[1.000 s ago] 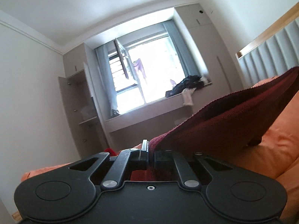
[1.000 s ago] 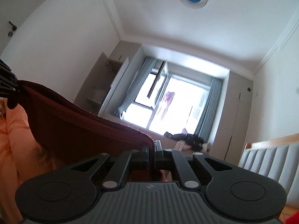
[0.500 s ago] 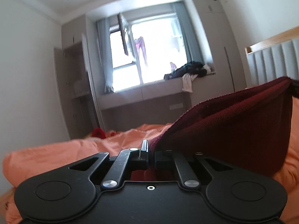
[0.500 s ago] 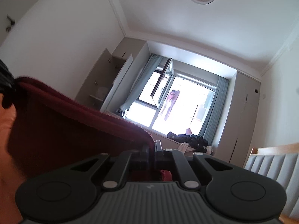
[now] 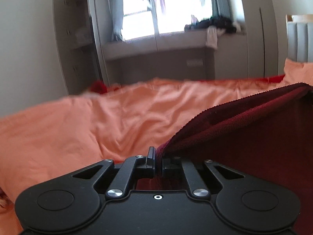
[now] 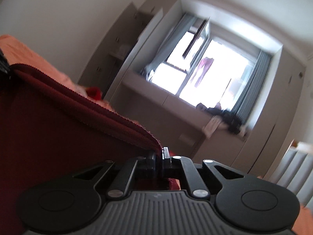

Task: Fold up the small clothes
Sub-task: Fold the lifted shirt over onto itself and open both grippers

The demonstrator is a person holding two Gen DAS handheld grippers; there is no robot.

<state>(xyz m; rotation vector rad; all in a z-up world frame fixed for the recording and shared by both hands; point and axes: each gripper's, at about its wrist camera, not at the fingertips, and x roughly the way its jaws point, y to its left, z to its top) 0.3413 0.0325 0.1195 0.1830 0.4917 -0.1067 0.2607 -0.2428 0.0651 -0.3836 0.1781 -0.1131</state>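
Observation:
A dark red knitted garment (image 5: 254,137) hangs stretched in the air between my two grippers. My left gripper (image 5: 158,161) is shut on one corner of it; the cloth runs off to the right and fills the lower right of the left wrist view. In the right wrist view the same dark red garment (image 6: 58,137) spreads to the left, and my right gripper (image 6: 159,158) is shut on its other corner. Its ribbed top edge (image 6: 101,113) is taut. At the far left edge a dark part of the other gripper (image 6: 3,66) shows.
An orange bedsheet (image 5: 97,121) covers the bed below the left gripper. A small red cloth (image 5: 98,87) lies at the bed's far edge. Beyond are a window seat (image 5: 156,47) with dark clothes (image 5: 215,22), an open wardrobe (image 5: 74,39) and a padded headboard (image 6: 293,168).
Both grippers have swung downward and forward with the garment: the views drop from ceiling and window toward the bed, and the orange sheet now fills the left wrist view. Both grips hold.

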